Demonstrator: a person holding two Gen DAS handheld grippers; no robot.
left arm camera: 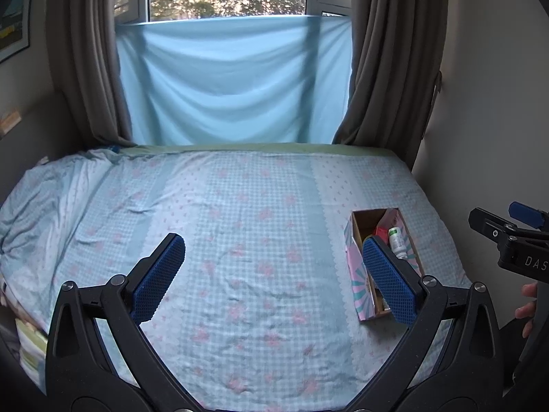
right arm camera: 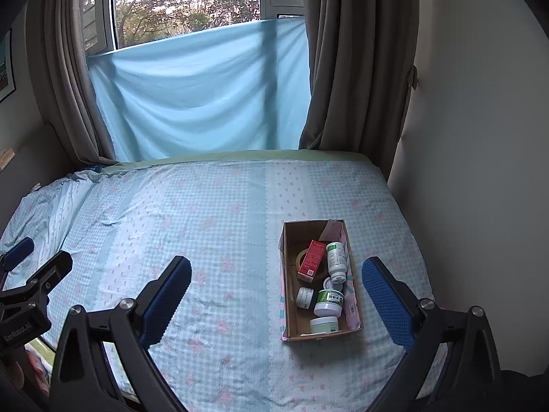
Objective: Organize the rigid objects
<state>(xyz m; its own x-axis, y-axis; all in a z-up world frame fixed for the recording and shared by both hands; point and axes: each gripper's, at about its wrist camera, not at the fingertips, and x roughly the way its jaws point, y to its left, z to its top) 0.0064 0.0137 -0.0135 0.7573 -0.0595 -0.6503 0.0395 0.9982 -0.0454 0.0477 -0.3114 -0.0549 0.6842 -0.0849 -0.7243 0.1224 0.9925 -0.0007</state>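
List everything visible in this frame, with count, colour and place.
open cardboard box: 1, brown inside, patterned outside, right on bed
red carton: 1, in box
tape roll: 1, tan, under carton
white bottle with green label: 1, lying in box
small white jars: at least 3, green labels, box's near end
checked bedsheet: 1, pale blue, pink flowers
hanging cloth: 1, light blue, window
curtains: 2, grey-brown
left gripper: open
right gripper: open

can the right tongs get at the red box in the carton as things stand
Probably yes: the right tongs are open and empty, the carton has no lid, and the red box lies on top of the tape roll.
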